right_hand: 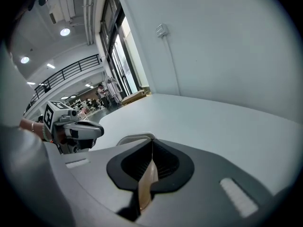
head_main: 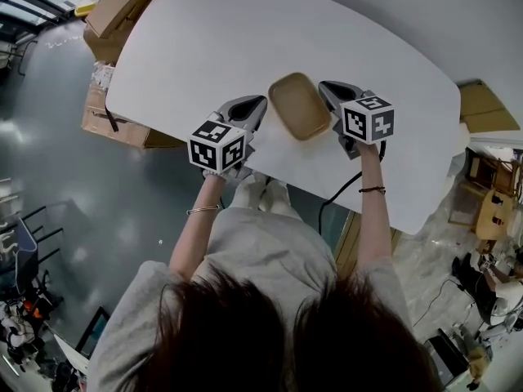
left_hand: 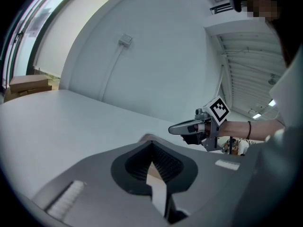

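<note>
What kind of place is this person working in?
Probably a big workshop or lab hall: a large white table, cardboard boxes stacked beside it on a shiny grey floor, and a railed upper gallery.

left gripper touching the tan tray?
Cannot tell. Head view: left gripper tip sits at the left rim of the tan tray, no plain gap or contact; left gripper view hides the meeting point.

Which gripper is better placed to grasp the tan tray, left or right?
Probably left: the left gripper, shut, points at the tray rim; the right gripper, also shut, lies alongside it.
</note>
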The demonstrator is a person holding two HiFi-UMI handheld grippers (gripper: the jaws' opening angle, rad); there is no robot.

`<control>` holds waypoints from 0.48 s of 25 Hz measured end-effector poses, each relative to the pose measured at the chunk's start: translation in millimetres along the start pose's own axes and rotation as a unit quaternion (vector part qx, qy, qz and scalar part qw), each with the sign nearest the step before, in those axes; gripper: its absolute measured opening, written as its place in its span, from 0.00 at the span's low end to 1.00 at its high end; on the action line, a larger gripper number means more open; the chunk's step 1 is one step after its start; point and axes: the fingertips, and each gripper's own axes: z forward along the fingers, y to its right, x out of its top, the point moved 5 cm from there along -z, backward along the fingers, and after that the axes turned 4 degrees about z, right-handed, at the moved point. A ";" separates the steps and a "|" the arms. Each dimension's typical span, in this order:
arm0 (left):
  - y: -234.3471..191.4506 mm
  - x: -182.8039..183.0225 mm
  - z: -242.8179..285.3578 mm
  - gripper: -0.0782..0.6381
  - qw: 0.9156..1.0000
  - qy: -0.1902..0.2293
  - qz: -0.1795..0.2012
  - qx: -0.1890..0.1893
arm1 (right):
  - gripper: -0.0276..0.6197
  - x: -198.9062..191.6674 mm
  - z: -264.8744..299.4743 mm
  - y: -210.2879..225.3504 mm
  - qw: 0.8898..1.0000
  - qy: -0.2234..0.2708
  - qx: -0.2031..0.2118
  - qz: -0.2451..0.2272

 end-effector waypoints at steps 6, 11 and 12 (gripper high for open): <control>-0.1 -5.4 1.7 0.09 1.000 -0.003 -0.006 0.003 | 0.14 -6.8 6.7 4.0 1.000 -0.018 0.004 0.004; -0.5 -5.9 0.0 0.09 1.000 -0.003 -0.008 0.007 | 0.17 -9.1 10.1 3.7 1.000 -0.030 0.006 0.003; -0.6 -6.2 -0.2 0.09 1.000 -0.003 -0.009 0.008 | 0.18 -9.5 10.7 4.1 0.999 -0.033 0.006 0.003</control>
